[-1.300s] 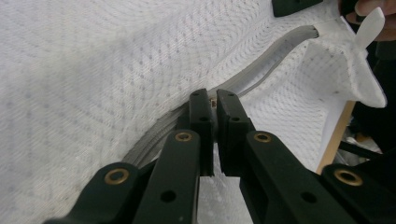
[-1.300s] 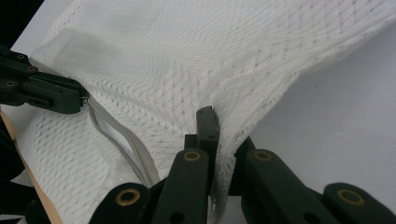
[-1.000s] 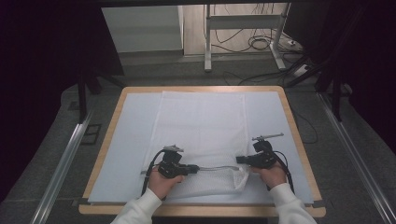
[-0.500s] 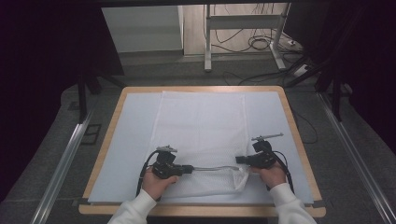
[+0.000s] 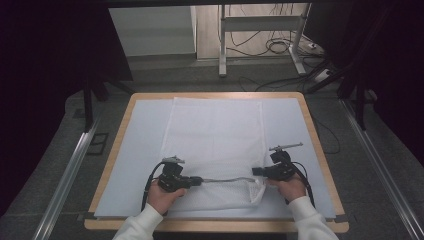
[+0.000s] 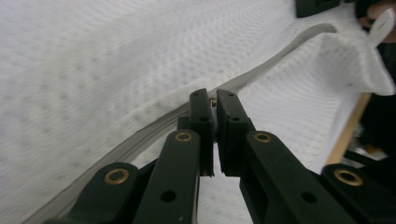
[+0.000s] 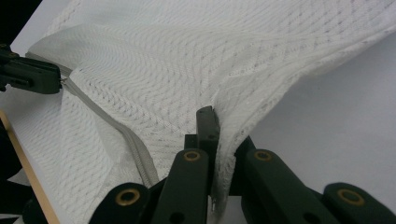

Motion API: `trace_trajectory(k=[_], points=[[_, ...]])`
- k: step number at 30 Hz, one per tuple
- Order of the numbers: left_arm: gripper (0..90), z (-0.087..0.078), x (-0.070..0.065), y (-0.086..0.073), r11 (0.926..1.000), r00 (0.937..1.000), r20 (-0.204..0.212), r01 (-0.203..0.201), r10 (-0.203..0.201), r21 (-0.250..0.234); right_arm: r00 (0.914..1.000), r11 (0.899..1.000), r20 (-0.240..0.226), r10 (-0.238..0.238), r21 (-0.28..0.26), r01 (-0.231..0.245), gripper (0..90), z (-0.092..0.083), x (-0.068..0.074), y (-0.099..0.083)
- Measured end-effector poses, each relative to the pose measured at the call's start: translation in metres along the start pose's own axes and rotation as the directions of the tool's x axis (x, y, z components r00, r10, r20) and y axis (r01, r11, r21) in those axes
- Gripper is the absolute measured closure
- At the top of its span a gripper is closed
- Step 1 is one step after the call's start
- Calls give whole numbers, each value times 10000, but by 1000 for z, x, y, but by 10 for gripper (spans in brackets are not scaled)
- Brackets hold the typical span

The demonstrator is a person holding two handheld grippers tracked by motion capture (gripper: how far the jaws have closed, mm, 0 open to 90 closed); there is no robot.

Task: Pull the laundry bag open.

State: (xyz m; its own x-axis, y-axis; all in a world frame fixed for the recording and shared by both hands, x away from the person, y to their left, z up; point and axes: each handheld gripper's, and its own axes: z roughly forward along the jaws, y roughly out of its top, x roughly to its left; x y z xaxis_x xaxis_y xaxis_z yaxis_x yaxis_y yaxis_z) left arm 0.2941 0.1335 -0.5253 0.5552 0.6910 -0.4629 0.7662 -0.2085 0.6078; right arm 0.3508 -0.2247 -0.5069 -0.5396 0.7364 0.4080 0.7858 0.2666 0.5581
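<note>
The zipper [image 5: 225,180] of the white mesh laundry bag [image 5: 215,145], spread on the counter [image 5: 210,224], was judged mid-travel: the left tongs [image 5: 199,180] were pinched on its pull, the right tongs [image 5: 256,171] on the bag's corner, and a steady pull against taut mesh was called for next.

A lab-like recording bay: dark curtains [image 5: 45,60], floor rails [image 5: 65,172], loose cables [image 5: 280,45] behind a wooden-edged table [image 5: 215,95].

wooden table [image 5: 115,145], pale blue sheet [image 5: 145,145] on it, white mesh bag [image 5: 217,135] on top
</note>
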Motion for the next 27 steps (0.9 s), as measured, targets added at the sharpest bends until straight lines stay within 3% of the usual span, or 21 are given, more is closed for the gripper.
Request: trace_trajectory(k=[27], points=[[868,-20,17,-7,9988,9990,-125,423,-427,-261,10000,9999,55,-54,-116,54,885,-2,-1,0]])
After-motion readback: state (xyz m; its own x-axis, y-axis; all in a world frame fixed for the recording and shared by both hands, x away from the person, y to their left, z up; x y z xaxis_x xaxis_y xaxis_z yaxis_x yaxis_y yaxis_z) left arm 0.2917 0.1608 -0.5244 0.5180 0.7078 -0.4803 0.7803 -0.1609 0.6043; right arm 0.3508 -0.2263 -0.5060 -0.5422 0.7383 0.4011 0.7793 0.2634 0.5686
